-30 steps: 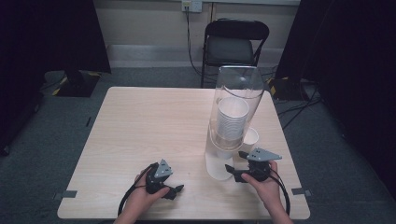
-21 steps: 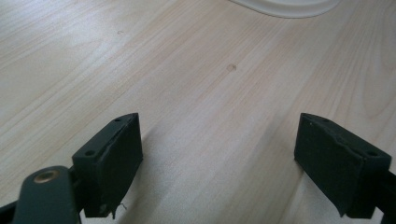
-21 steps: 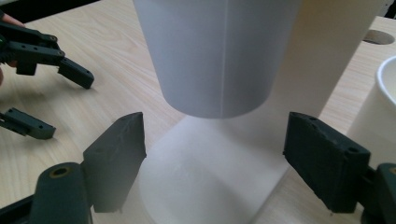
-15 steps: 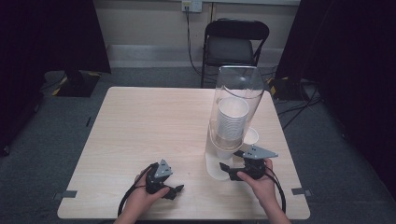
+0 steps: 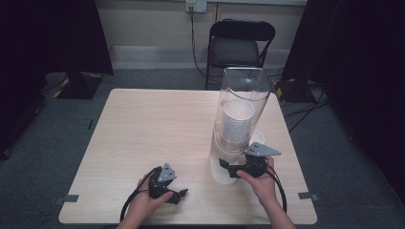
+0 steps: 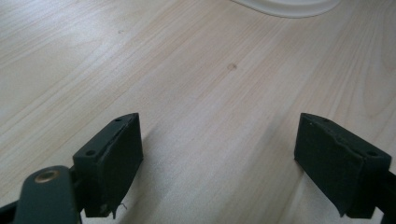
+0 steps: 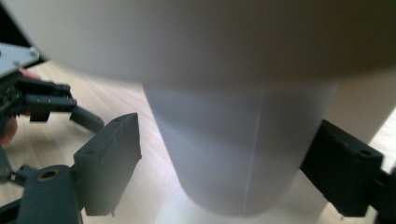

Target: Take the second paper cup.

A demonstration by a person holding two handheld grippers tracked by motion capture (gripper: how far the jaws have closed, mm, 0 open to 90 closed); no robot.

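Near the table's front edge, the right gripper (image 5: 228, 168) is wide open, one jaw on each side of the bottom white cup (image 7: 243, 154), ready to pull it from the clear tube (image 5: 241, 112) holding the cup stack. The left gripper (image 5: 177, 194) rests open and empty on the table (image 5: 143, 124).

Cup stack (image 5: 236, 125) inside tube (image 5: 243, 90), right half of table (image 5: 143, 124), chair (image 5: 240, 45) behind.

black folding chair (image 5: 242, 45), wall outlet (image 5: 196, 5)
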